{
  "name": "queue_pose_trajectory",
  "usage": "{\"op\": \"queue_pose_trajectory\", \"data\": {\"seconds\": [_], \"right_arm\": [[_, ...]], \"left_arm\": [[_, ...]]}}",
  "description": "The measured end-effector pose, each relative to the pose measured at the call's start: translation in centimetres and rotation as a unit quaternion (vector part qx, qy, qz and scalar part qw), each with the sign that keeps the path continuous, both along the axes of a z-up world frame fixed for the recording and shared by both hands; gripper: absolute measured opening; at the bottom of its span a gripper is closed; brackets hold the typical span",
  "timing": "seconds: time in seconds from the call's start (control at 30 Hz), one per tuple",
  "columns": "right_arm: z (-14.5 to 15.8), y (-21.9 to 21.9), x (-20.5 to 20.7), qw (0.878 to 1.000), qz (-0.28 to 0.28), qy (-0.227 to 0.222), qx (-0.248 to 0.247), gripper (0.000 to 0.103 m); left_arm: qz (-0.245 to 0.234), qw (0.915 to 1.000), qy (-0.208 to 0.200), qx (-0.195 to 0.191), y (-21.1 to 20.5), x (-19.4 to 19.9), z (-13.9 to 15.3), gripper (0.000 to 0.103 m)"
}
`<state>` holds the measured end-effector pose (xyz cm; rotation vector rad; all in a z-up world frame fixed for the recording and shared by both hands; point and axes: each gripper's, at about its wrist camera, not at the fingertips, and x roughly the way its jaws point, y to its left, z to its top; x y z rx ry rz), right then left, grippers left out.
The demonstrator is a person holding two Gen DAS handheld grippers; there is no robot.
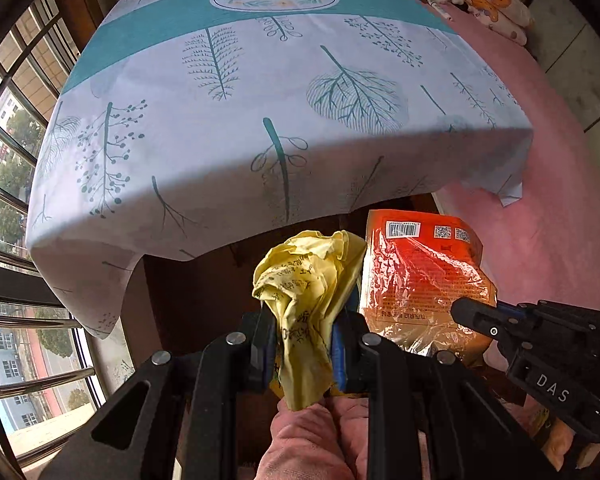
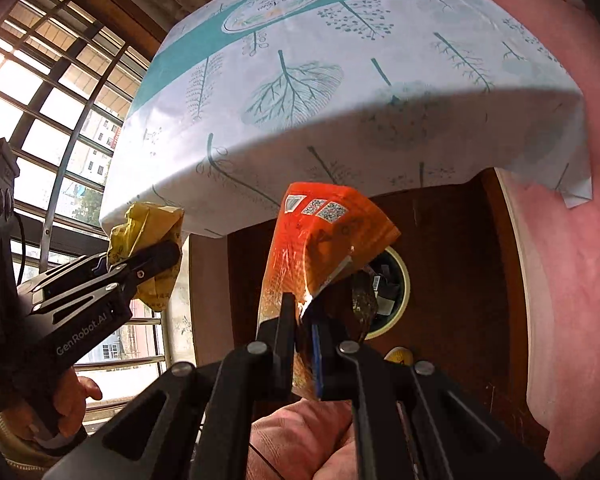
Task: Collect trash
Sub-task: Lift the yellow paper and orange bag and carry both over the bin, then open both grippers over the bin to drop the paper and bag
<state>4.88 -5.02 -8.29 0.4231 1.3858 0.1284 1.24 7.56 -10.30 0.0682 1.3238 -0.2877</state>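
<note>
- While both hands are hanging in front of the table, the left gripper (image 1: 300,344) is clamping its jaws on the crumpled yellow wrapper (image 1: 308,280), which is standing upward out of them.
- Just right of it, the right gripper (image 2: 300,332) is pinching the orange snack bag (image 2: 320,248) by its lower edge, long axis upright.
- Farther down, only the right wrist view is showing the trash bin (image 2: 392,292), lying just beyond and below the orange bag, so that hand is sitting nearer the drop.
- Farthest off, the leaf-print tablecloth (image 1: 260,100) is filling both views.

- The left gripper (image 1: 300,354) is black, with blue pads and round silver screws.
- The right gripper (image 2: 302,354) looks the same.
- White letters: "DAS", "GenRobot.AI".
- Bare hand (image 2: 70,406), pink sleeve.
</note>
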Motion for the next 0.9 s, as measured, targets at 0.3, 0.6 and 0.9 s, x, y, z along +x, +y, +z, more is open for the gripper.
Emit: {"op": "queue_pose_trajectory", "data": {"seconds": [0.3,0.6,0.9], "right_arm": [[-13.0,-1.3,-0.1,0.998,-0.009,0.062,-0.002,0.007],[-25.0,-1.3,1.6,0.996,-0.008,0.091,-0.021,0.012],[-30.4,-1.9,2.2,0.993,-0.018,0.112,-0.011,0.051]], "left_arm": [[0.031,0.9986,0.043,0.004,-2.6,0.0,-11.6,0.022],[0.063,0.9963,0.057,0.013,-3.2,0.7,-22.2,0.052],[0.105,0.9913,0.078,0.017,-1.8,1.8,-26.7,0.070]]}}
